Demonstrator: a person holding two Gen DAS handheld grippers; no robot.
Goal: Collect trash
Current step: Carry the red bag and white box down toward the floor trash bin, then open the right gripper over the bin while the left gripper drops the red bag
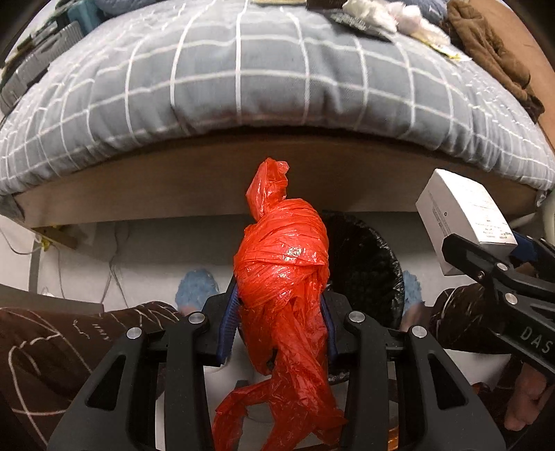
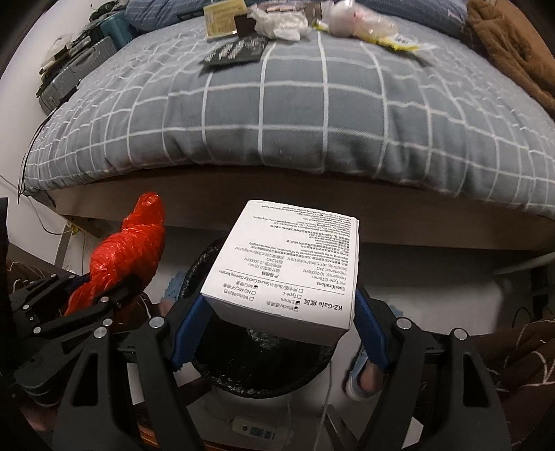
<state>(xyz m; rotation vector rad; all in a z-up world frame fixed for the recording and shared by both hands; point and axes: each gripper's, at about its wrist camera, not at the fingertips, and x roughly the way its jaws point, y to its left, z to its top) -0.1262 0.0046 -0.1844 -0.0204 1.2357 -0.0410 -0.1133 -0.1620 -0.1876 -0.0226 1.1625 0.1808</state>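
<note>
1. Right now both grippers are loaded and tipped steeply downward at the foot of the bed (image 2: 277,114), with the black-lined trash bin (image 2: 263,360) on the floor beneath them.
2. The left gripper (image 1: 281,322) is pinched nearly together on a twisted red plastic bag (image 1: 282,263); the bag's long axis runs along the fingers, its knotted end poking forward and a loose tail hanging back toward the camera.
3. The right gripper (image 2: 281,322) has its jaws spread wide yet pressed on the two sides of a white cardboard box (image 2: 288,270) (the printed label faces up, upside down from this camera), long axis running out along the fingers.
4. The relation that matters: in the right wrist view the bin's dark mouth lies straight below and just behind the box, so the right hand looks the better lined up of the two.
5. From the left wrist view the bin (image 1: 364,270) sits beside the bag, off toward the right hand, partly hidden by it; I judge that the bag needs a small sideways shift before letting go.
6. More litter (image 2: 288,20) sits far up the bed, well apart from both hands.
</note>
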